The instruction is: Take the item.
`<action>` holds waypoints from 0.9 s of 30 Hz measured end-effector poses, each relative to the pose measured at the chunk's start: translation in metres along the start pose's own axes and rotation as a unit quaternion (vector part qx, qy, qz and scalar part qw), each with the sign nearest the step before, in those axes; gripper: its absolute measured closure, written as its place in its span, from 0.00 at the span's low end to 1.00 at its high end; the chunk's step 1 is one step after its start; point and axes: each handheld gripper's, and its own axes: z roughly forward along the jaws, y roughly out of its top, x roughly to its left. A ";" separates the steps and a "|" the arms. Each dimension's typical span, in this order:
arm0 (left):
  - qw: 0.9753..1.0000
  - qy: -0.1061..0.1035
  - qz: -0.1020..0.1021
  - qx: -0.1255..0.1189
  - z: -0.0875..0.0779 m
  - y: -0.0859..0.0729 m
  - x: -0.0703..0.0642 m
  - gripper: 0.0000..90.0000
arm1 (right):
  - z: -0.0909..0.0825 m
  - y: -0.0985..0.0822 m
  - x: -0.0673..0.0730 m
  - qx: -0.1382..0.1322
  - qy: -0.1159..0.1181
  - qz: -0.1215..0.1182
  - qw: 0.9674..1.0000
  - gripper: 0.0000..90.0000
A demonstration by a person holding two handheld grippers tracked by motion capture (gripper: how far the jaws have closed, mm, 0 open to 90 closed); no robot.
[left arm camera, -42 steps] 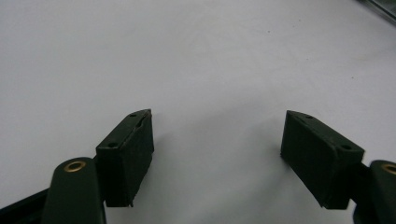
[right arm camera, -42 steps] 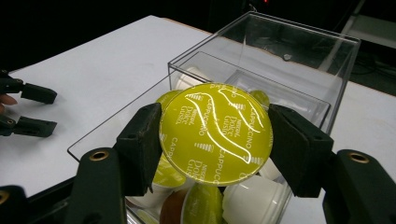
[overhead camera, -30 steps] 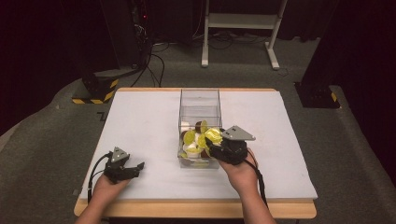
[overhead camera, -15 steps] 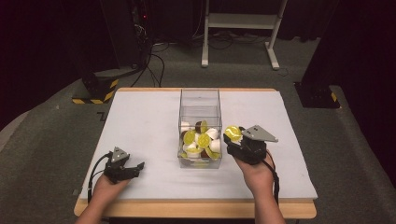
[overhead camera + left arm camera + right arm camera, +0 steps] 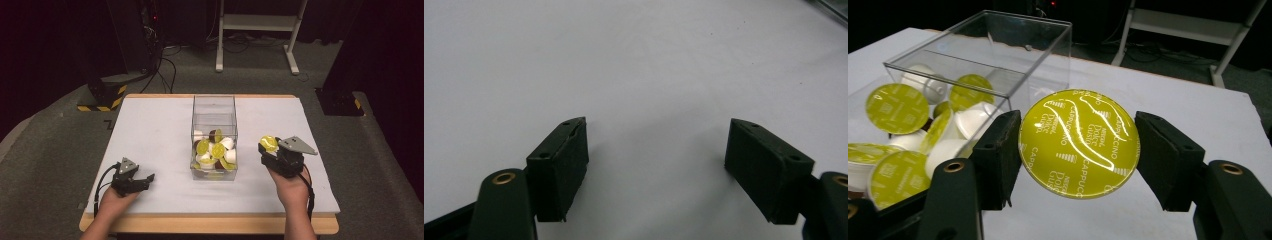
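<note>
While my right claw (image 5: 1079,150) grips one yellow-lidded coffee capsule (image 5: 1079,143) beside the clear box (image 5: 214,131), many capsules, maybe a dozen, wait inside; my left claw (image 5: 656,165) rests wide, empty.

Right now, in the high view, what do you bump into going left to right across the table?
Left gripper → clear box of capsules → yellow capsule in the right gripper.
</note>
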 end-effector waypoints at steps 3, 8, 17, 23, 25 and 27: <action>1.000 0.000 -0.001 -0.001 0.000 0.000 0.000 0.28 | 0.001 -0.003 -0.006 0.004 -0.009 0.005 1.000 0.42; 1.000 0.001 0.000 -0.001 0.000 0.000 0.000 0.28 | 0.004 -0.007 -0.013 0.006 -0.018 0.007 1.000 0.42; 1.000 0.000 0.001 0.001 0.000 0.000 0.000 0.28 | 0.017 -0.015 -0.017 0.021 -0.027 0.010 0.999 0.42; 1.000 0.001 0.002 0.000 0.000 0.000 0.000 0.28 | 0.034 -0.024 -0.021 0.040 -0.041 0.007 0.998 0.42; 1.000 0.001 0.002 0.000 0.000 0.000 0.000 0.28 | 0.042 -0.028 -0.025 0.041 -0.042 0.011 0.998 0.42; 1.000 0.001 -0.001 -0.001 0.000 0.000 0.000 0.28 | 0.051 -0.031 -0.030 0.052 -0.046 0.018 0.997 0.42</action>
